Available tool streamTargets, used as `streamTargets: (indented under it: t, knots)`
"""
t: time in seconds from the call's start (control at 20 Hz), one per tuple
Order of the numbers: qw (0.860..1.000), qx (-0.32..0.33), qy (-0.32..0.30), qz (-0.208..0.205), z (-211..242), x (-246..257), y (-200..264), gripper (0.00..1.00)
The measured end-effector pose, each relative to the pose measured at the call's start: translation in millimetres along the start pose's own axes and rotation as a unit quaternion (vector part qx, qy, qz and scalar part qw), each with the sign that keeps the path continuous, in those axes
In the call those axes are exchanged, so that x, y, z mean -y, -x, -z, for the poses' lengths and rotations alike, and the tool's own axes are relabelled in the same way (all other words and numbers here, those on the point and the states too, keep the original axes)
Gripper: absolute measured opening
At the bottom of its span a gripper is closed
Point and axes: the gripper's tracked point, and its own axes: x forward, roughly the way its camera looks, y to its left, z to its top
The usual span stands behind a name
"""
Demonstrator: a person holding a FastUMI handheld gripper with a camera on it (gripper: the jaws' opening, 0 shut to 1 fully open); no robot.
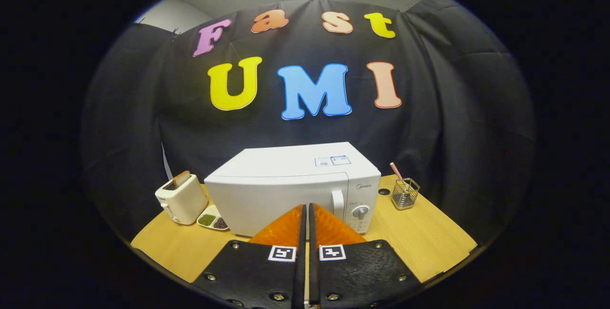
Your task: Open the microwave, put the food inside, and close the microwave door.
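Observation:
A white microwave (290, 190) stands on the wooden table (429, 242) straight ahead of my fingers, its door closed, with a vertical handle (338, 204) and a round dial (360, 212) on its right side. To its left lies a small white dish (212, 219) holding green and dark food. My gripper (305, 210) is shut, its fingers pressed together with nothing between them, their tips in front of the microwave door and short of it.
A cream toaster (182, 199) with a slice of bread in it stands left of the microwave, behind the dish. Right of the microwave is a wire holder (404, 194) with a straw, and a dark round spot (384, 191) on the table.

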Motion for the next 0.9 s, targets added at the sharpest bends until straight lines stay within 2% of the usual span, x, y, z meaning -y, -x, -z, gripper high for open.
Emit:
streamTargets:
  t: [0.1, 0.15, 0.25, 0.3, 0.35, 0.4, 0.45, 0.55, 0.65, 0.9]
  knots:
    - [1.0, 0.009, -0.003, -0.01, -6.7, -5.1, 17.3, 0.13]
    - [1.0, 0.012, -0.004, -0.012, -9.2, -5.9, 25.7, 0.24]
    - [1.0, 0.024, -0.004, -0.006, -16.0, -1.6, 40.7, 0.34]
    - [0.999, 0.032, -0.004, -0.003, -19.0, -0.2, 46.6, 0.34]
    - [0.999, 0.036, -0.005, -0.006, -22.0, -1.5, 52.2, 0.43]
    - [0.999, 0.039, -0.008, -0.006, -22.9, -1.2, 55.0, 0.57]
    - [0.999, 0.041, -0.01, -0.003, -23.2, 1.6, 60.0, 0.76]
    - [0.999, 0.049, -0.01, 0.003, -25.8, 4.6, 67.9, 0.87]
    - [0.998, 0.058, -0.007, 0.009, -30.0, 6.4, 75.6, 0.91]
    - [0.998, 0.057, 0.003, 0.02, -26.3, 11.8, 79.3, 0.91]
